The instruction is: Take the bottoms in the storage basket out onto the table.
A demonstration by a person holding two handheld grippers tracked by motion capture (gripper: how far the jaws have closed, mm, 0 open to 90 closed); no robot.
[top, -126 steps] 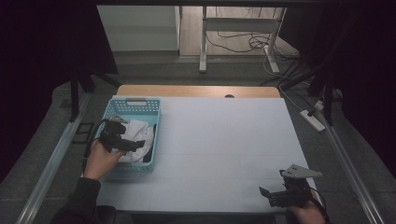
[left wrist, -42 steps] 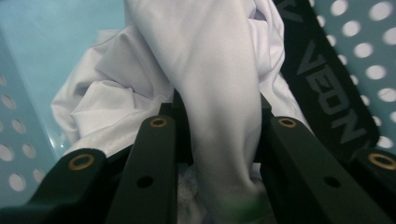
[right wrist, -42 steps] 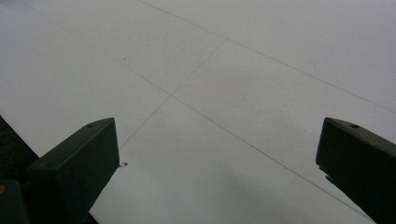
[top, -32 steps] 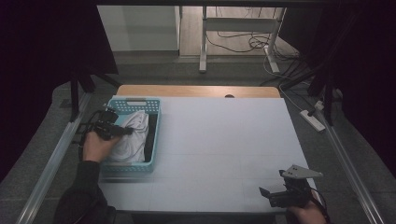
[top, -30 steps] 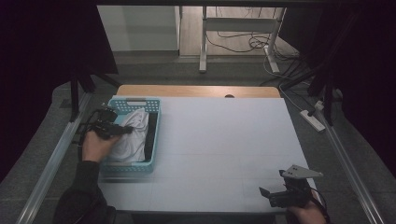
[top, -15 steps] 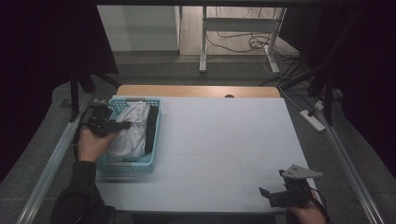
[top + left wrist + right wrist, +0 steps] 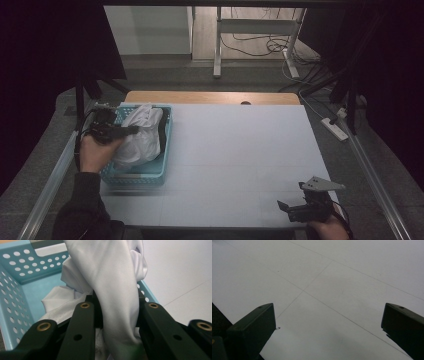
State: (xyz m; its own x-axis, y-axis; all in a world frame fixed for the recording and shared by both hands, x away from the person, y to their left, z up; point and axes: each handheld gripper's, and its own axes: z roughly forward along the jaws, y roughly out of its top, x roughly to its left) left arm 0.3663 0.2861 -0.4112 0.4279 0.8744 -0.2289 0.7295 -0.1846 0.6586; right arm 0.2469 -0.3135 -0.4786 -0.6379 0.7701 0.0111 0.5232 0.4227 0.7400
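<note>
Here the left gripper (image 7: 131, 131) sits at the left of the high view, over the near-left rim of a light blue perforated basket (image 7: 134, 176) that stands on the white table (image 7: 240, 160) in the left half of the frame. Its jaws are clamped onto a white cloth (image 7: 139, 137), which bunches up out of the basket and rises above the rim, spreading to the right of the jaw tips. A dark garment (image 7: 162, 131) lies along the right inner wall of the basket, just beside the white fabric.

In the left gripper view, the white cloth (image 7: 112, 290) runs as a thick fold straight up the middle of the frame, pinched between the two black jaws at the bottom and hanging taut above them. More of the same fabric lies crumpled to the lower left, inside the basket (image 7: 15, 297), whose holed blue wall fills the left edge and upper left corner. The table (image 7: 180, 272) shows at the right.

The right gripper (image 7: 284, 209) rests at the lower right of the high view, near the table's front edge and well apart from the basket. In the right gripper view its jaws stand wide apart with nothing between them, over bare table (image 7: 324, 290).
</note>
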